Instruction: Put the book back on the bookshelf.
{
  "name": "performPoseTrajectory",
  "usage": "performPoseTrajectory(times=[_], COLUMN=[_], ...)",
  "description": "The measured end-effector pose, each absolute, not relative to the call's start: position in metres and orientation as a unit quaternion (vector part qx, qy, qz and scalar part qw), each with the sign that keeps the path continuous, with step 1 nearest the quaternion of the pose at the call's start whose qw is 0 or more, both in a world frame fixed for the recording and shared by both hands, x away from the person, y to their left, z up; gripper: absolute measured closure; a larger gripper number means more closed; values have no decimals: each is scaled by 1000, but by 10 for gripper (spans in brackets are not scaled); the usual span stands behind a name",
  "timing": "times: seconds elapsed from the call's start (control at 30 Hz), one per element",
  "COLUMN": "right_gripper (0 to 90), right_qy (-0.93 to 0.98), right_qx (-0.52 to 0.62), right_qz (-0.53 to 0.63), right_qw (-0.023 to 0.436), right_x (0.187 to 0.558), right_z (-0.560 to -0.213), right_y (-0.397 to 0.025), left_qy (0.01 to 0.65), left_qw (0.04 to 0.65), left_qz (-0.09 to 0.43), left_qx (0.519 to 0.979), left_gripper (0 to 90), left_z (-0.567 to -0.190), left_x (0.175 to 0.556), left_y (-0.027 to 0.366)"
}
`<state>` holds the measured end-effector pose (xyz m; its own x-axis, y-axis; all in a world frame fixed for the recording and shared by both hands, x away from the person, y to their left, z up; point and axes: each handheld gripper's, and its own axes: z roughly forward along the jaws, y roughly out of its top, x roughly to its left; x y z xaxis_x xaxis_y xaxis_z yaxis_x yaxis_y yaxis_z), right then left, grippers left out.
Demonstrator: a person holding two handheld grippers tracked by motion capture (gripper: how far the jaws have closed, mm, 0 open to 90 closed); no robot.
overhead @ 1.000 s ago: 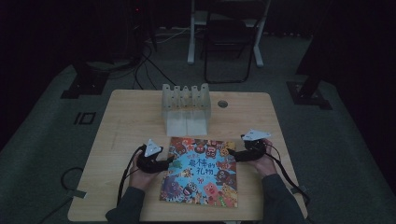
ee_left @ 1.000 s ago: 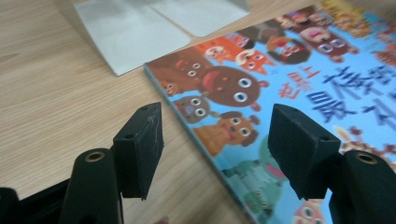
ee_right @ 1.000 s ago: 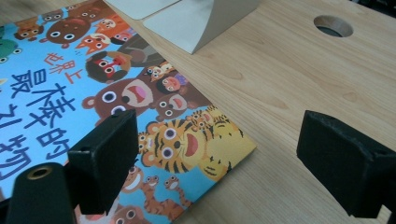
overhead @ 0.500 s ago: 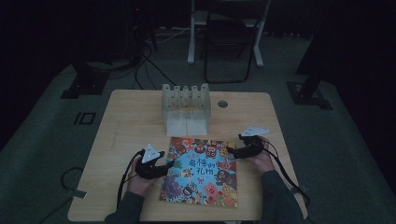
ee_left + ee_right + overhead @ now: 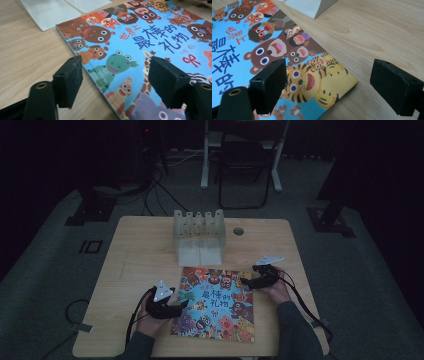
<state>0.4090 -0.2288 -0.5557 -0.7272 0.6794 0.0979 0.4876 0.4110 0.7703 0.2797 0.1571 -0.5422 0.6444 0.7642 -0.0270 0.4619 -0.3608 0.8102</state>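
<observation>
I see the left gripper [image 5: 181, 304] at the left edge of the picture book [image 5: 215, 302], the right gripper [image 5: 248, 282] at its upper right corner; both have jaws spread open, holding nothing.

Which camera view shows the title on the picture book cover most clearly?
The left gripper view: the big blue title on the picture book is near, sharp and almost complete. In the right gripper view, a few characters appear at the left edge, turned sideways. In the high view, the whole title appears, but small and dim.
</observation>
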Motion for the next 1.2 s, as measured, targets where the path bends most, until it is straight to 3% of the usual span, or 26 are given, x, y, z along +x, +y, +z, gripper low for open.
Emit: performPoseTrajectory(times=[1.2], right_gripper=[165], right_qy=[816], right_qx=[359], right_qz=[445], right_qw=[85], right_x=[408], right_z=[-560], right_y=[-231], left_qy=[308], left_qw=[401], left_qz=[171], left_qx=[845], left_gripper=[120], left_z=[-548], left_x=[247], left_y=[125])
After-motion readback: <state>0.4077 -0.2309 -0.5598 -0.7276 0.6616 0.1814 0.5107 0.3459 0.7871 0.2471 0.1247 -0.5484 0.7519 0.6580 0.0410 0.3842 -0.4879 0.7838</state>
